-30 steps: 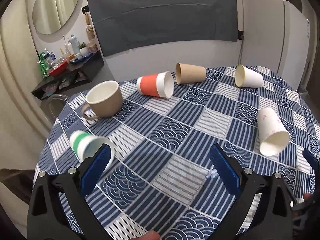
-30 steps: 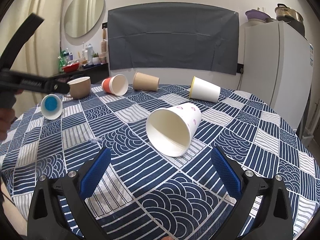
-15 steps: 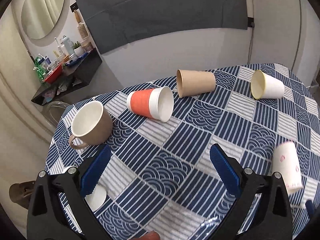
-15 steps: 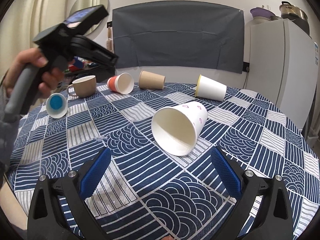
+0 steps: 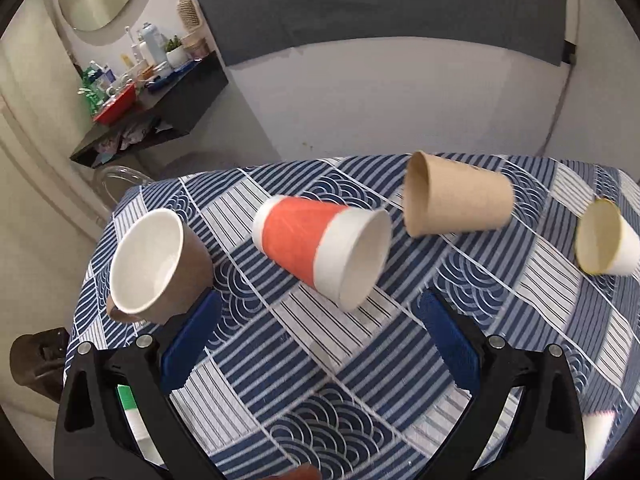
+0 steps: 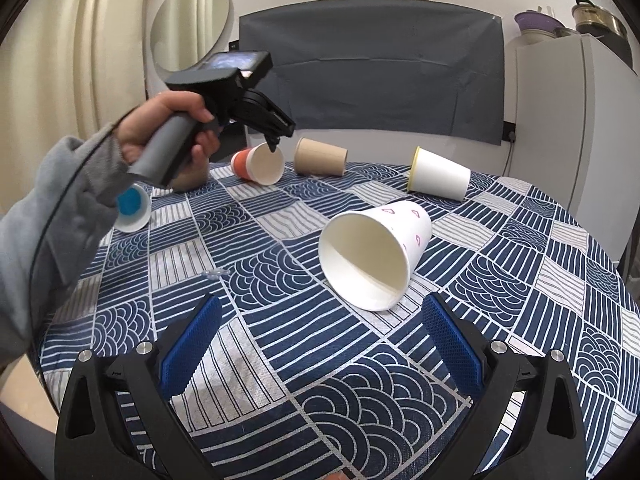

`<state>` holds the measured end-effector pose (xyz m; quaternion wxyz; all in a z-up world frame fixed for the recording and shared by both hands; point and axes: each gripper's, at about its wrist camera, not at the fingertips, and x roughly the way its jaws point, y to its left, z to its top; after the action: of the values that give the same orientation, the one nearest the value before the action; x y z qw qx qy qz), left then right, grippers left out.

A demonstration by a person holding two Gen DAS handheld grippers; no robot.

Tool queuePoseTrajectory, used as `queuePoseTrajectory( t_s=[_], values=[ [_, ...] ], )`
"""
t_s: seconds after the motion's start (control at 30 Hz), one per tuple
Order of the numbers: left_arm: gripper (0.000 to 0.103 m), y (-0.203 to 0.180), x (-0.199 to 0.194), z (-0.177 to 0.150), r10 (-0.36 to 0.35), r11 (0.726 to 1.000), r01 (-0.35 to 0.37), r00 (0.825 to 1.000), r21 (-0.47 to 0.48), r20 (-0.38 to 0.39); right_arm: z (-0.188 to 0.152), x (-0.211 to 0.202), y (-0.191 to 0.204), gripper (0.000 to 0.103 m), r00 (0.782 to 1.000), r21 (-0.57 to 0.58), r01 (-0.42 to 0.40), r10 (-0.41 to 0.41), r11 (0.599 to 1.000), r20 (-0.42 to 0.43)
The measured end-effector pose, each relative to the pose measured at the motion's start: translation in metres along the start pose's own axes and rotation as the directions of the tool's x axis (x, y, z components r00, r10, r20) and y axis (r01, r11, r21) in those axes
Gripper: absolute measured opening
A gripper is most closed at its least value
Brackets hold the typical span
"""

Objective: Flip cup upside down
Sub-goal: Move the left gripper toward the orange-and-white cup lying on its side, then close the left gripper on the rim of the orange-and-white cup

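Note:
An orange-and-white paper cup (image 5: 320, 252) lies on its side on the blue patterned tablecloth (image 5: 360, 400), mouth toward me. My left gripper (image 5: 318, 344) is open and empty, above and just short of it. In the right wrist view the left gripper (image 6: 276, 136) hovers over that orange cup (image 6: 260, 164). A white cup with pink hearts (image 6: 376, 252) lies on its side just ahead of my right gripper (image 6: 320, 344), which is open and empty.
A brown mug (image 5: 156, 268) stands upright left of the orange cup. A brown paper cup (image 5: 456, 204) and a yellow-rimmed white cup (image 5: 604, 244) lie on their sides farther right. A green-striped cup (image 6: 132, 206) lies at the table's left edge. A shelf (image 5: 152, 120) stands beyond.
My left gripper has moved forward across the table, from the green-striped cup toward the orange cup and the mug. The right gripper has barely moved. No cup has moved.

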<state>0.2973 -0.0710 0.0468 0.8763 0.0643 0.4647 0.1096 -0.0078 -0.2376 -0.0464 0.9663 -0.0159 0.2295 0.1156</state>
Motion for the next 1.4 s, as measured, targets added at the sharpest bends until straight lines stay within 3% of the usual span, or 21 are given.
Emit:
queuePoseTrajectory(
  t_s=[0.23, 0.3, 0.43, 0.5, 0.6, 0.8, 1.17, 1.4],
  values=[
    [0.095, -0.004, 0.023, 0.004, 0.066, 0.998, -0.066, 0.998, -0.005, -0.014, 0.000, -0.003, 0.002, 0.095, 1.000, -0.018, -0.016, 0.017, 1.000, 0.014],
    [0.071, -0.006, 0.027, 0.003, 0.077, 0.997, -0.077, 0.997, 0.011, -0.012, 0.000, -0.003, 0.002, 0.095, 1.000, -0.021, -0.023, 0.023, 1.000, 0.015],
    [0.050, -0.003, 0.038, 0.001, 0.062, 0.998, -0.061, 0.997, 0.005, -0.051, 0.000, -0.004, 0.002, 0.095, 0.999, -0.025, -0.030, 0.031, 0.999, 0.016],
    [0.029, -0.002, 0.040, -0.002, 0.058, 0.998, -0.058, 0.997, 0.005, -0.057, 0.000, -0.003, 0.003, 0.095, 0.999, -0.026, -0.030, 0.031, 0.999, 0.013],
    [0.008, 0.003, 0.041, -0.005, 0.055, 0.998, -0.055, 0.997, 0.006, -0.061, 0.001, -0.001, 0.001, 0.095, 0.999, -0.020, -0.032, 0.032, 0.999, 0.006],
    [0.006, 0.016, 0.037, -0.011, 0.013, 1.000, -0.014, 0.998, -0.010, -0.068, 0.001, 0.001, -0.002, 0.095, 1.000, 0.003, -0.026, 0.026, 1.000, -0.009],
    [0.006, 0.015, -0.015, -0.063, -0.026, 0.990, 0.025, 1.000, 0.139, 0.006, 0.001, 0.002, -0.008, 0.095, 1.000, 0.053, 0.012, -0.012, 0.999, -0.017],
    [0.006, 0.019, -0.066, -0.110, -0.054, 0.967, 0.031, 0.995, 0.252, 0.083, 0.002, 0.005, -0.010, 0.095, 0.999, 0.067, 0.027, -0.025, 0.997, -0.032]
  ],
)
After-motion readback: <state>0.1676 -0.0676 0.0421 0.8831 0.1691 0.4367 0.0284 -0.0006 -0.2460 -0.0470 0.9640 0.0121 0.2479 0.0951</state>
